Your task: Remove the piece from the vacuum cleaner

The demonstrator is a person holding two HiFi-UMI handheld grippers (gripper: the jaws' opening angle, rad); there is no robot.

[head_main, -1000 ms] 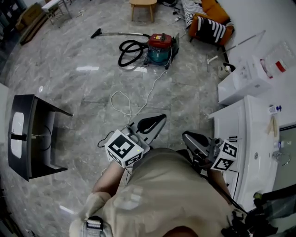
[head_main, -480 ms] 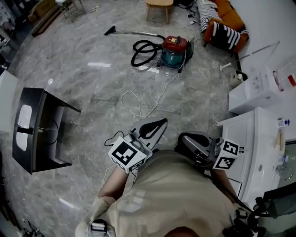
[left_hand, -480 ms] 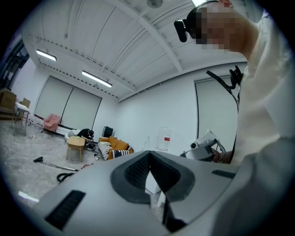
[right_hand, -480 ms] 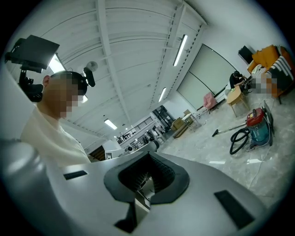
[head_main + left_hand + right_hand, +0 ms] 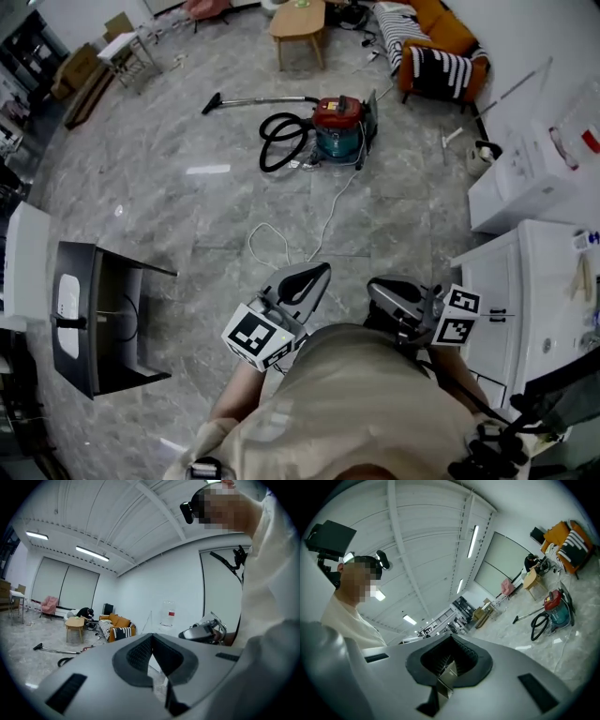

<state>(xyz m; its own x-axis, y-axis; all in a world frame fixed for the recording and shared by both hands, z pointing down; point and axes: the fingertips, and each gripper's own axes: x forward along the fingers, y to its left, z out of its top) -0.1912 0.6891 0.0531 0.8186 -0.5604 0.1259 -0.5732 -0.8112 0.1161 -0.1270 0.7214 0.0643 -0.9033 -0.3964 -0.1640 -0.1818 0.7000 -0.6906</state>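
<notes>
The red and teal vacuum cleaner [image 5: 337, 127] stands far off on the grey floor, with its black hose [image 5: 281, 141] coiled to its left. Its metal wand [image 5: 258, 98] lies pointing left. It shows again, small, in the right gripper view [image 5: 555, 607]. My left gripper [image 5: 323, 270] is held close to the person's body, shut and empty, with its pads meeting [image 5: 152, 637]. Beside it my right gripper [image 5: 375, 287] is also shut with nothing in it [image 5: 451, 641]. Both are far from the vacuum.
A white power cord [image 5: 314, 220] trails from the vacuum towards me. A black side table [image 5: 94, 319] stands at the left, white cabinets [image 5: 525, 281] at the right. An orange sofa [image 5: 431, 47] and a small wooden table [image 5: 300, 19] are at the back.
The floor, the vacuum and the black table have slid down the head view, and more of the far room shows. Both grippers stay shut in front of the body.
</notes>
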